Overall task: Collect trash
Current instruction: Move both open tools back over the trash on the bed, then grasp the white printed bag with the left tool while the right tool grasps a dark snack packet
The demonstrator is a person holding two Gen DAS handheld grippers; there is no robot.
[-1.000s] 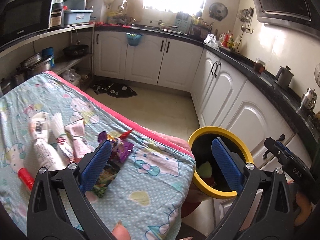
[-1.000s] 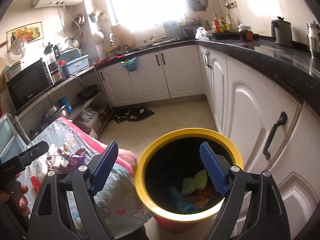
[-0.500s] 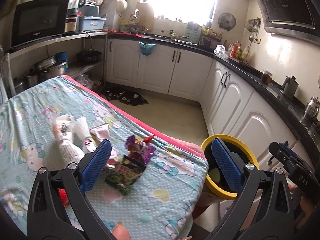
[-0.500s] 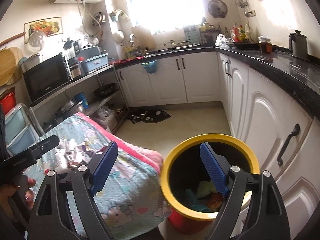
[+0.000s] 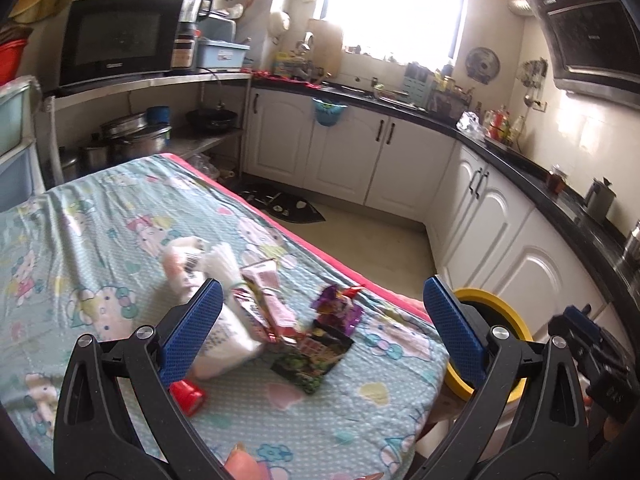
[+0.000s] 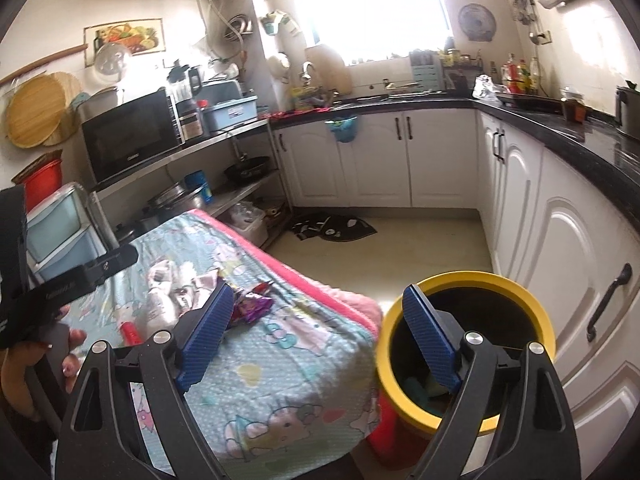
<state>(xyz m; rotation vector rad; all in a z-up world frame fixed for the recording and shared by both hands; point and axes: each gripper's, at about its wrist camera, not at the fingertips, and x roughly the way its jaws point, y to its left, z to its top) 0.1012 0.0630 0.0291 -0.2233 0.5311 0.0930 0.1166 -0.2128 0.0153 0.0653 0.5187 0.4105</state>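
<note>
Low in both frames my left tongs (image 5: 320, 328) and right tongs (image 6: 320, 340) gape empty, wrappers (image 5: 276, 320) heaped mid-frame on the bench (image 5: 100, 216), yellow-rimmed bin (image 6: 468, 344) at lower right.

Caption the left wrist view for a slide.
Open left gripper above snack wrappers on a cartoon-print tablecloth, yellow-rimmed bin alongside.

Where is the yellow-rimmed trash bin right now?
The yellow-rimmed trash bin stands on the floor at lower right, between the cloth-covered table and the white cabinets.
</note>
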